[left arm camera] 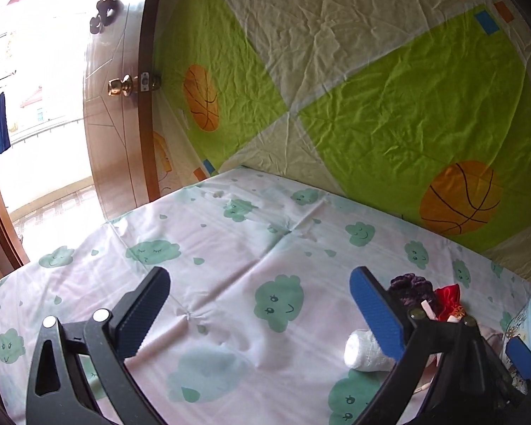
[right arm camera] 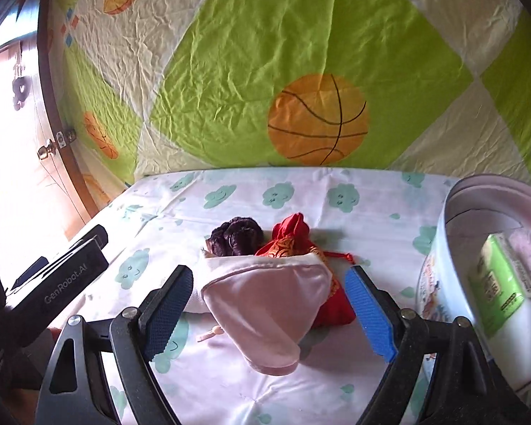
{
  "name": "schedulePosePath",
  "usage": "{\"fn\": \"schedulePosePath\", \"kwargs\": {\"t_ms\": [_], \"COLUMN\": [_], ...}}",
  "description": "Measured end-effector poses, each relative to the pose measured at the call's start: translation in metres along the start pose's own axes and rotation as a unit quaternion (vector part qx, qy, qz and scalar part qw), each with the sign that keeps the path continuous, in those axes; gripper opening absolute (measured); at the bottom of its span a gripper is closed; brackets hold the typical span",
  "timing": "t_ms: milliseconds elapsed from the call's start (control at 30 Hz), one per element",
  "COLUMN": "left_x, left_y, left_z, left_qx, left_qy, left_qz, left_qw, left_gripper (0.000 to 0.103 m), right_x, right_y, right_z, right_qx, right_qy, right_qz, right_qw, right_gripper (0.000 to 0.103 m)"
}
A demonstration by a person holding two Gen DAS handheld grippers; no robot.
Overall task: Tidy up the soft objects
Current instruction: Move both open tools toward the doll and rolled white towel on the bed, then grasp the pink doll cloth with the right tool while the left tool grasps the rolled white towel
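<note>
Two wide-open grippers, the right gripper point(right arm camera: 269, 304) straddling a pink cloth point(right arm camera: 265, 304) with a red pouch point(right arm camera: 293, 244) at one o'clock, the left gripper point(left arm camera: 262, 315) empty, so both could be pinched together.

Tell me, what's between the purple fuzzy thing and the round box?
The red drawstring pouch lies between the purple knitted thing and the round box; past the pouch, bare cloud-print sheet runs to the box. The right wrist view shows it.
</note>
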State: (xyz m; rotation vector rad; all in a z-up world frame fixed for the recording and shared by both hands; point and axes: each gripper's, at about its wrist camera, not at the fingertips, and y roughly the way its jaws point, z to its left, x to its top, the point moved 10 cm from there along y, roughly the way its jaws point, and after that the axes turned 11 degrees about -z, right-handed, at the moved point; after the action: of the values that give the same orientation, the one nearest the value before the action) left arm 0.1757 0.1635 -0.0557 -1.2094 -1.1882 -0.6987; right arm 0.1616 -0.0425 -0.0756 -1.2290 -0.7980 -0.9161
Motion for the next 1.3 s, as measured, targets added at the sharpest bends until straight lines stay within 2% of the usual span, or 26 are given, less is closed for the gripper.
{"fn": "schedulePosePath", "kwargs": {"t_ms": [67, 100, 133, 167, 200, 233, 267, 333, 433, 633, 733, 867, 967, 1100, 1200, 1300], "left_x": [0.002, 0.002, 0.003, 0.003, 0.004, 0.004, 0.004, 0.005, 0.005, 0.006, 0.005, -0.002, -0.015, -0.036, -0.046, -0.055], "left_y": [-0.001, -0.002, -0.002, -0.003, -0.003, -0.004, -0.004, -0.005, -0.006, -0.01, -0.014, -0.015, -0.011, -0.006, 0.001, 0.005], "left_z": [0.0, -0.001, -0.002, -0.003, -0.004, -0.005, -0.006, -0.008, -0.011, -0.027, -0.042, -0.069, -0.087, -0.106, -0.108, -0.111], "left_qx": [0.001, 0.0, -0.002, -0.004, -0.006, -0.009, -0.012, -0.016, -0.026, -0.063, -0.093, -0.125, -0.136, -0.16, -0.146, -0.127], "left_qy": [0.005, 0.006, 0.008, 0.01, 0.012, 0.013, 0.014, 0.016, 0.018, 0.035, 0.058, 0.107, 0.138, 0.125, 0.115, 0.133], "left_qz": [-0.005, -0.007, -0.008, -0.009, -0.01, -0.01, -0.011, -0.011, -0.011, -0.015, -0.016, -0.009, 0.02, 0.078, 0.109, 0.131], "left_qw": [1.0, 1.0, 0.9999, 0.9999, 0.9999, 0.9998, 0.9998, 0.9997, 0.9994, 0.9973, 0.9939, 0.9862, 0.9808, 0.9762, 0.9764, 0.9742], "left_gripper": [0.103, 0.103, 0.103, 0.103, 0.103, 0.103, 0.103, 0.103, 0.103, 0.103, 0.103, 0.103, 0.103, 0.102, 0.101, 0.099], "right_x": [-0.007, -0.01, -0.014, -0.017, -0.018, -0.019, -0.02, -0.022, -0.016, 0.01, 0.027, 0.036, 0.033, 0.03, 0.029, 0.029], "right_y": [0.011, 0.015, 0.019, 0.022, 0.023, 0.023, 0.023, 0.02, 0.004, -0.046, -0.075, -0.099, -0.102, -0.102, -0.101, -0.101], "right_z": [-0.002, -0.003, -0.003, -0.005, -0.006, -0.008, -0.008, -0.005, -0.002, -0.01, -0.027, -0.043, -0.046, -0.049, -0.048, -0.046], "right_qx": [0.001, 0.003, 0.009, 0.013, 0.017, 0.024, 0.032, 0.048, 0.062, 0.044, 0.019, -0.023, -0.038, -0.035, -0.032, -0.028], "right_qy": [0.016, 0.025, 0.033, 0.041, 0.05, 0.06, 0.067, 0.07, 0.061, 0.014, 0.003, -0.036, -0.059, -0.051, -0.053, -0.054], "right_qz": [0.027, 0.037, 0.048, 0.055, 0.059, 0.059, 0.06, 0.064, 0.038, -0.059, -0.113, -0.16, -0.166, -0.159, -0.158, -0.157], "right_qw": [0.999, 0.999, 0.998, 0.998, 0.997, 0.996, 0.995, 0.994, 0.995, 0.997, 0.993, 0.986, 0.984, 0.985, 0.986, 0.986], "right_gripper": [0.088, 0.078, 0.063, 0.055, 0.042, 0.034, 0.031, 0.011, 0.009, 0.008, 0.008, 0.008, 0.009, 0.009, 0.009, 0.009]}}
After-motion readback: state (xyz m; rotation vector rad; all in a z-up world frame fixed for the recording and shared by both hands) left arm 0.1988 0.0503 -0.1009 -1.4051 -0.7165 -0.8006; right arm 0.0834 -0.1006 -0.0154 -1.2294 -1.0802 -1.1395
